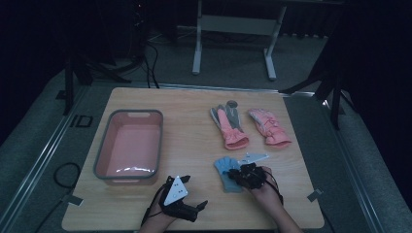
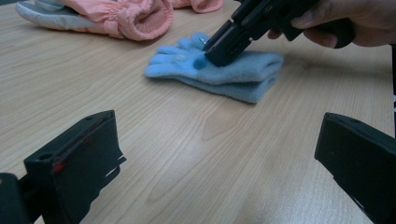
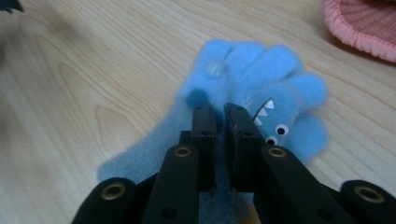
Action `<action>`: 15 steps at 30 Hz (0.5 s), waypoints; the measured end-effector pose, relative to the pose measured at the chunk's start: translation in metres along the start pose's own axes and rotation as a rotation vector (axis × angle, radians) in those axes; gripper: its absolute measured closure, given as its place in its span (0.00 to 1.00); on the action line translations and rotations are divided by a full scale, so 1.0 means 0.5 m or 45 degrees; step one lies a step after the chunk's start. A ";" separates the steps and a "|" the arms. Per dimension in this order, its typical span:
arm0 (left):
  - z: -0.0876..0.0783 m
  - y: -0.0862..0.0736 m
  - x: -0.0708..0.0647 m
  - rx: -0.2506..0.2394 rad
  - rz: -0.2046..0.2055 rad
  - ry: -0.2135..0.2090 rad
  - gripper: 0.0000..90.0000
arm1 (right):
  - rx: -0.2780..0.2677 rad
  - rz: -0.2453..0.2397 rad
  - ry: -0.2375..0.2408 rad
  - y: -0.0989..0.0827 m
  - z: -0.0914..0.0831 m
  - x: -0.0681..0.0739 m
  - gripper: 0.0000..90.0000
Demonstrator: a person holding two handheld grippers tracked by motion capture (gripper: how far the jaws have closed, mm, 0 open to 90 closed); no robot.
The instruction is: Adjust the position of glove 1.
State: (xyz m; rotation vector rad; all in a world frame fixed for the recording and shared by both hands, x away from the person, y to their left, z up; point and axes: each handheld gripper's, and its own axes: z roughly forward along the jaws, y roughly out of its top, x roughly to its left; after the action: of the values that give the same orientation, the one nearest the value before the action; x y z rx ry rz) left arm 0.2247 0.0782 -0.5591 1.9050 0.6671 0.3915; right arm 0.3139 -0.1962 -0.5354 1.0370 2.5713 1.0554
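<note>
one pink basin (image 1: 100, 150) with a grey rim sat at the left of the wooden worktop (image 1: 194, 121), nothing visible inside it. just right of its near corner, the left tool (image 1: 187, 191) rested on the worktop at the near edge, released, its two black jaws standing wide apart over bare wood in the left gripper view. right of centre lay one small light-blue fleece glove (image 1: 227, 171), flat on the worktop, its fingers pointing away from the person; the right gripper view showed a cartoon face with white teeth and two eyes on it. the right tool (image 1: 239, 173), held in one hand (image 1: 266, 190), was tipped down onto the glove's palm, its jaws nearly together with a narrow slot between them; whether the pads pinched the fleece could not be told. beyond the blue glove, toward the far right of the worktop, lay two pink gloves: one pink-and-grey glove (image 1: 228, 125) and, just beside it at the right, one all-pink glove (image 1: 269, 127). three gloves in all, two tools, one basin.
</note>
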 end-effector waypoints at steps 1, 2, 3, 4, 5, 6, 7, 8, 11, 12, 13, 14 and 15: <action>0.000 0.000 0.001 0.000 -0.006 0.000 0.00 | -0.009 -0.008 0.003 0.001 -0.004 0.001 0.88; 0.001 0.000 0.001 0.002 -0.023 -0.007 0.00 | -0.021 -0.018 0.005 0.003 -0.009 0.003 0.88; 0.001 0.000 0.001 -0.001 -0.038 -0.021 0.00 | -0.021 -0.018 0.005 0.003 -0.009 0.003 0.88; 0.002 0.001 -0.001 -0.004 -0.038 -0.011 0.00 | -0.025 -0.029 0.009 0.004 -0.015 0.004 0.86; 0.002 0.003 -0.006 -0.012 -0.038 -0.012 0.00 | -0.043 -0.044 0.006 0.006 -0.026 0.006 0.79; 0.002 0.003 -0.006 -0.012 -0.038 -0.012 0.00 | -0.043 -0.044 0.006 0.006 -0.026 0.006 0.79; 0.002 0.006 -0.009 -0.013 -0.027 -0.011 0.00 | -0.060 -0.048 0.009 0.007 -0.033 0.006 0.74; 0.003 0.009 -0.013 -0.011 -0.011 0.001 0.00 | -0.086 -0.048 0.019 0.009 -0.046 0.003 0.60; 0.008 0.019 -0.022 -0.001 0.052 0.035 0.00 | -0.114 -0.043 0.017 0.012 -0.058 -0.004 0.50; 0.010 0.022 -0.024 -0.003 0.075 0.052 0.00 | -0.119 -0.031 0.034 0.013 -0.061 -0.008 0.42; 0.011 0.025 -0.024 -0.016 0.086 0.047 0.00 | -0.116 -0.033 0.071 0.013 -0.064 -0.013 0.34; 0.011 0.027 -0.025 -0.024 0.087 0.044 0.00 | -0.124 -0.035 0.093 0.014 -0.069 -0.019 0.27; 0.012 0.029 -0.024 -0.036 0.090 0.044 0.00 | -0.124 -0.035 0.093 0.014 -0.069 -0.019 0.27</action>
State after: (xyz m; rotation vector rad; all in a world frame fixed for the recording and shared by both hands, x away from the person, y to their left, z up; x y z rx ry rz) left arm 0.2223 0.0620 -0.5479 1.9021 0.6152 0.4772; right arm 0.3108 -0.2179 -0.5065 0.9544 2.5533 1.2196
